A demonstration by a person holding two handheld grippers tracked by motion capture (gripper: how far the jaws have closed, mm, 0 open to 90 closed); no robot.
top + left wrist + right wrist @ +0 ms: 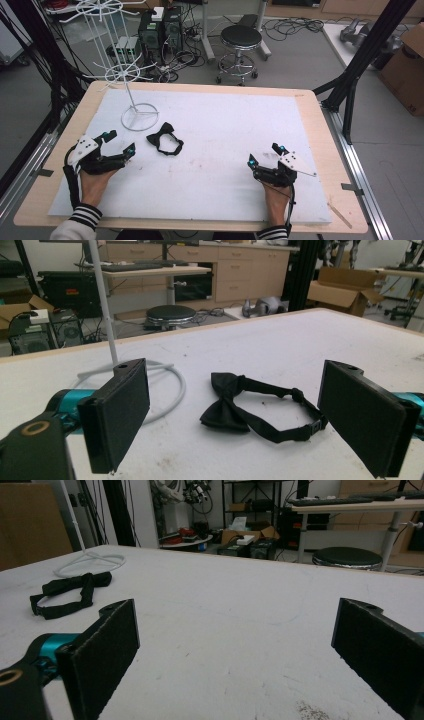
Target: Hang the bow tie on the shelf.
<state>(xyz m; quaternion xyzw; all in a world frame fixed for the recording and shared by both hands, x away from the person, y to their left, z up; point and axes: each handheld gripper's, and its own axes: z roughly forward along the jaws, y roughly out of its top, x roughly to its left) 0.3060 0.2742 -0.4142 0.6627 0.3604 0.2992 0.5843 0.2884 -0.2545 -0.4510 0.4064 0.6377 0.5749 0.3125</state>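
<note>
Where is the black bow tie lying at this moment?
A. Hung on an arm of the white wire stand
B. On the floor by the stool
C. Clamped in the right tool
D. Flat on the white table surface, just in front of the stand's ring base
D. The bow tie lies flat on the white table surface, next to the ring base of the white wire stand; the left tool and the right tool are both open and clear of it.

White rack top beyond frame
</note>
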